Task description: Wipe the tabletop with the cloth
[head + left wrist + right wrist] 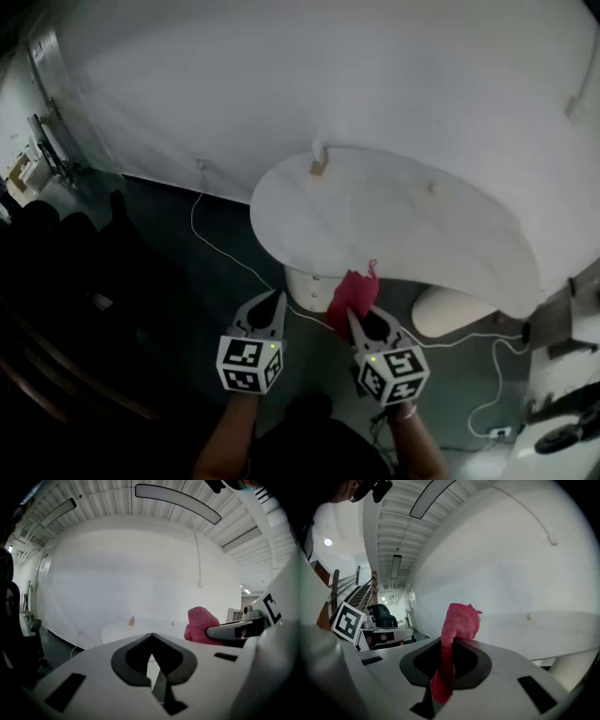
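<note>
our right tongs [354, 317] are clenched on the red cloth [352, 289], which bunches up past their tips, just short of the tabletop [403, 225] ahead, we judge ready for wiping. our left tongs [277, 300], alongside, are pressed together on nothing, likely kept clear.

Grippers ranged side by side before the table [403, 216].
The cloth [351, 292] is clamped in the right gripper [355, 316] at the table's near rim; the left gripper [277, 298] is held beside it, over the floor [173, 248].
</note>
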